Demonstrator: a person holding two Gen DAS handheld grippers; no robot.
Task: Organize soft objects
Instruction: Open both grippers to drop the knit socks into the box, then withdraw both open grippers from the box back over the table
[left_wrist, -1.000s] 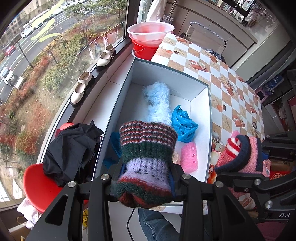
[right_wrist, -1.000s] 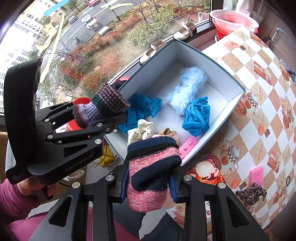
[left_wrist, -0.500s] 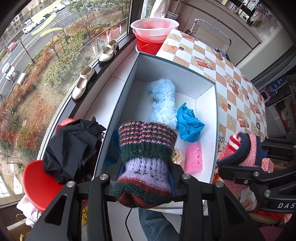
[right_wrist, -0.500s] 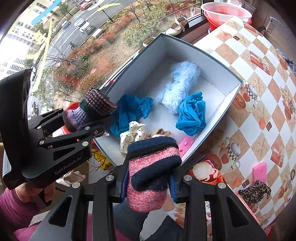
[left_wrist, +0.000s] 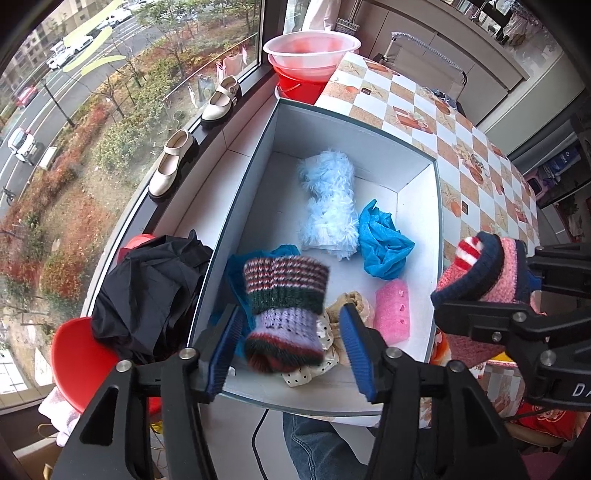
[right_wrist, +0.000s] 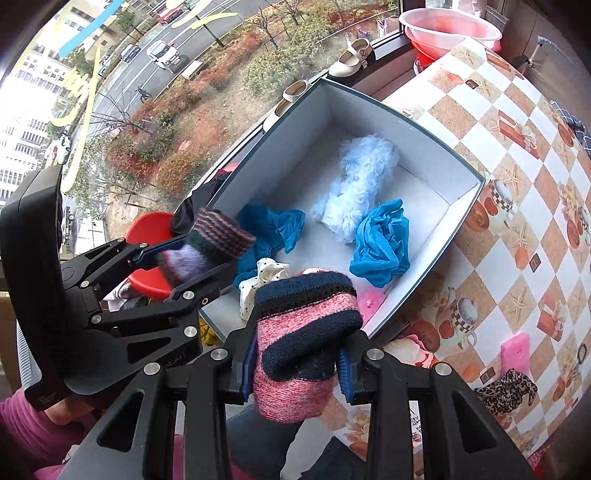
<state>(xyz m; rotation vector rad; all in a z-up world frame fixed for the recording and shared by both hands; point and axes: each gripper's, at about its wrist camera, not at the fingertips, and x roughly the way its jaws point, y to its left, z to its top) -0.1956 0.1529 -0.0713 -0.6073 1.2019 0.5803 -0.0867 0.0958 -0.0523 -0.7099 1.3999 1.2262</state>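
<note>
At lower centre, our left hand-held gripper (left_wrist: 291, 332) has its blue pads spread apart, and the striped purple-and-green knitted sock (left_wrist: 286, 308) sits loose between them over the near end of the white cardboard box (left_wrist: 417, 155). We judge this the release step. Our right hand-held gripper (right_wrist: 295, 363) is clamped on the pink-and-navy knitted sock (right_wrist: 303, 339), which should go in next. Deeper in the box lie a pink foam sponge (left_wrist: 393, 312), crumpled blue cloth (left_wrist: 382, 243) and fluffy pale-blue roll (left_wrist: 330, 203); nothing blocks the drop.
</note>
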